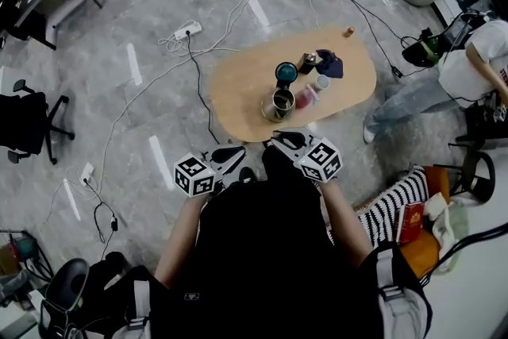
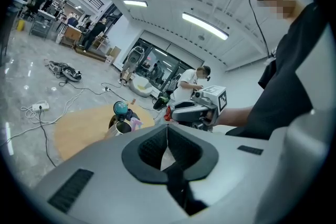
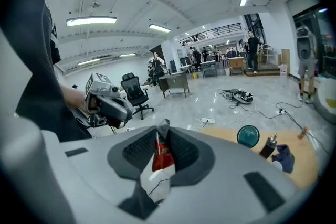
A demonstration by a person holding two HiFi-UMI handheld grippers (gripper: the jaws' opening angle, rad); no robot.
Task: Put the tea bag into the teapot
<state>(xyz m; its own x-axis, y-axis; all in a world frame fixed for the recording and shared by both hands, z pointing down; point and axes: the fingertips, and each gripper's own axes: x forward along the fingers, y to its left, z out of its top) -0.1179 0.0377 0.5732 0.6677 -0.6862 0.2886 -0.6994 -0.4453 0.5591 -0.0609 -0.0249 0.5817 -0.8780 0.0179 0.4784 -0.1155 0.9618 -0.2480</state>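
right gripper view: tea bag (image 3: 161, 157) pinched mid-sachet in right tool (image 3: 159, 136); likely light, limp, slick foil. left tool (image 2: 167, 134) closed, empty.

**Oval wooden table with tea things on a grey floor**

An oval wooden table (image 1: 238, 87) stands on a glossy grey floor (image 1: 143, 28) strewn with cables (image 1: 196, 59). At the table's middle, a steel teapot (image 1: 278, 104) sits by the near edge. A teal round object (image 1: 286, 74) is behind it. A pink cup (image 1: 305, 97), a white cup (image 1: 321, 82) and a dark blue cloth (image 1: 330, 64) lie to the right.
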